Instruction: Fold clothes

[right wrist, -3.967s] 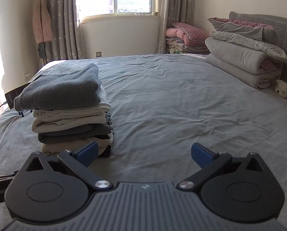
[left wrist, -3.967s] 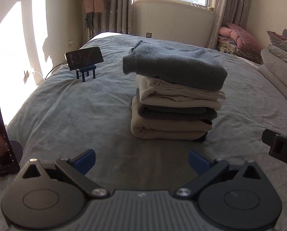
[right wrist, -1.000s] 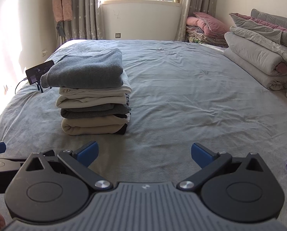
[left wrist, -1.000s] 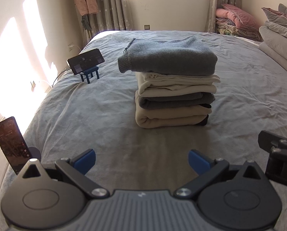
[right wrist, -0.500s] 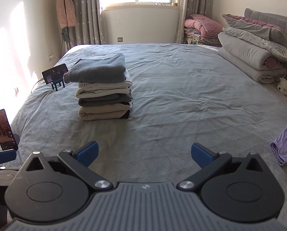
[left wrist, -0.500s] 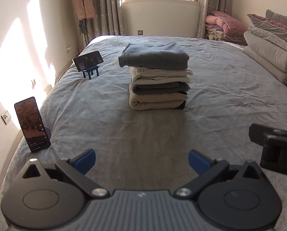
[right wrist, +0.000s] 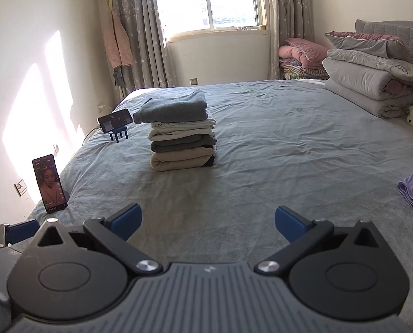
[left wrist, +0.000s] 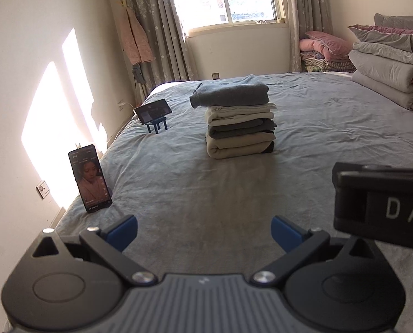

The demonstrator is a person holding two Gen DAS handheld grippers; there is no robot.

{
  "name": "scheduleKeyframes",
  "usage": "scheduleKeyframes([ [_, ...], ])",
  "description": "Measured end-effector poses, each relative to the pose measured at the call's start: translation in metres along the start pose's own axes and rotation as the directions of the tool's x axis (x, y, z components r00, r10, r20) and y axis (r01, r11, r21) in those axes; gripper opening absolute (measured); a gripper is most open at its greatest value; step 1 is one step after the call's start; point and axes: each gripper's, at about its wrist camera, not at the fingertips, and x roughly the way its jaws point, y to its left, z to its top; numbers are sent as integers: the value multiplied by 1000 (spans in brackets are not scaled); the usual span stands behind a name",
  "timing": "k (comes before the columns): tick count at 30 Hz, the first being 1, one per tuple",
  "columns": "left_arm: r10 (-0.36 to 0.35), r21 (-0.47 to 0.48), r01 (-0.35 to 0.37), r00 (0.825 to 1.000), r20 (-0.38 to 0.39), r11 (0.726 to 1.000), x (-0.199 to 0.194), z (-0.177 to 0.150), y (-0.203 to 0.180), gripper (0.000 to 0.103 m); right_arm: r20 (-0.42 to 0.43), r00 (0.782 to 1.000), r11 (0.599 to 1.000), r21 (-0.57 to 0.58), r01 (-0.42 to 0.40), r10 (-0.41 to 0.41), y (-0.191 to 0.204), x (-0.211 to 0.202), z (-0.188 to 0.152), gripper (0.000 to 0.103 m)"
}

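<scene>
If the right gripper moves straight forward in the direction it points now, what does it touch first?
Probably the grey bedsheet: the open right gripper points slightly down over bare bed. The stack of folded clothes lies left of that line, though depth is uncertain.

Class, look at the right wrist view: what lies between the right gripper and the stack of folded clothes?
Only bare grey bedsheet separates the right gripper from the stack of folded clothes.
</scene>
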Motion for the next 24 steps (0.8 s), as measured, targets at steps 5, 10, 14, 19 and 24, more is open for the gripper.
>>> scheduleKeyframes([
  [5,-28,-12,27,999,-25,1000,8,-22,-4,102,27,1000,1000,-26,2,-1,-1,-11,-18,103],
  [10,-92,-53,90,994,-54,995,21,-40,-4,102,61,998,1000,1,-8,7,-11,-7,-34,103],
  [14,-108,-88,104,993,-42,991,29,-47,-3,102,73,997,1000,5,-28,27,-16,6,-49,103],
  [19,-108,-123,105,994,-16,987,36,-54,-2,102,79,997,1000,-12,-18,19,-17,20,-60,103],
  [24,-104,-145,101,994,-19,984,46,-56,1,103,86,996,1000,-31,-4,6,-18,33,-69,103],
])
